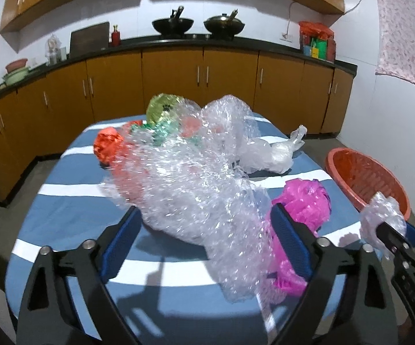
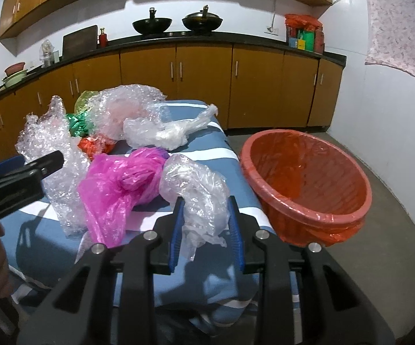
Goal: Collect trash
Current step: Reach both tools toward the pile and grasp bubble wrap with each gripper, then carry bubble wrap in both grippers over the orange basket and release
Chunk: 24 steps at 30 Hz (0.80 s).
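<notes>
A long sheet of bubble wrap [image 1: 190, 178] lies across the blue-and-white striped table [image 1: 63, 201]. My left gripper [image 1: 207, 230] is open, its blue pads on either side of the sheet's near end. A pink plastic bag [image 1: 305, 201] lies just right of it. My right gripper [image 2: 207, 218] is shut on a crumpled clear plastic bag [image 2: 198, 189] at the table's right edge. The right gripper also shows in the left wrist view [image 1: 391, 230]. An orange basket [image 2: 305, 178] lined with a red bag stands on the floor to the right.
More trash lies farther back: a red bag [image 1: 106, 143], green wrapping [image 1: 161, 132], a yellow-green bag [image 1: 161, 106] and a clear bag [image 1: 273, 149]. Wooden cabinets [image 1: 173, 80] with a dark counter run behind. The grey floor [image 2: 379, 253] surrounds the basket.
</notes>
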{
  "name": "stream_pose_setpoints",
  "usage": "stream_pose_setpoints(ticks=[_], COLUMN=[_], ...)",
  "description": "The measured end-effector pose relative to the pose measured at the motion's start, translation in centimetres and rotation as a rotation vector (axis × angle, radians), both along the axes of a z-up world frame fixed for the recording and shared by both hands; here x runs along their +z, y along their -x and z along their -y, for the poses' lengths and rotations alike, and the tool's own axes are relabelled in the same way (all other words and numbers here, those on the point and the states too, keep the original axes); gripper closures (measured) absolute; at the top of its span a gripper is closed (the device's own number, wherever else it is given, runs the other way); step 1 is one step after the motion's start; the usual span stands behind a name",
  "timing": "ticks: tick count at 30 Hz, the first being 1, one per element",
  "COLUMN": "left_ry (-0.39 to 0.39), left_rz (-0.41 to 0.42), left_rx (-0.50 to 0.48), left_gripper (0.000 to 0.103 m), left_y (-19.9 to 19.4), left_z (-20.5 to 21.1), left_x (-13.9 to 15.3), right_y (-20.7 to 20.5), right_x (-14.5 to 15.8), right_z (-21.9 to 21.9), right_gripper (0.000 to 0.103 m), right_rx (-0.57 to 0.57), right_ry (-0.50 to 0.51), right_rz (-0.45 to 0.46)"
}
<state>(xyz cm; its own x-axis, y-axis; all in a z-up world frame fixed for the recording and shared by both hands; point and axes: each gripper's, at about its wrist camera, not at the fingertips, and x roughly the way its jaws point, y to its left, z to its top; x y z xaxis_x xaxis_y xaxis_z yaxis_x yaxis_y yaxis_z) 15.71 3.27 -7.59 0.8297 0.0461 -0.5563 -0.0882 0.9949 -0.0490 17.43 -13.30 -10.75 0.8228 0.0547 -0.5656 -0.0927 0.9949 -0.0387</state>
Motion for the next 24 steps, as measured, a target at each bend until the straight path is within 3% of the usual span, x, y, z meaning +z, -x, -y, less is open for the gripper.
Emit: stream_pose_setpoints(ticks=[4, 9, 12, 24], left_ry=[0.032, 0.053, 0.06, 0.087], left_rz=[-0.024, -0.015, -0.006, 0.096], left_rx=[0.013, -0.009, -0.013, 0.016], left_gripper=[0.034, 0.074, 0.085, 0.09], left_y=[-1.3, -1.5, -1.4, -0.1], left_z=[-0.6, -1.2, -1.6, -4.6], left_x=[-0.3, 0.0, 0.5, 5.2], right_y=[-0.2, -0.3, -0.4, 0.1], right_x=[-0.2, -0.4, -0.3, 2.0], right_z=[0.3, 0.5, 0.4, -0.2], right_gripper=[0.073, 0.073, 0.073, 0.073], right_rx=[-0.011, -0.019, -0.02, 0.013], right_ry=[0.004, 0.008, 0.005, -0.019], right_rz=[-0.006, -0.008, -0.002, 0.059])
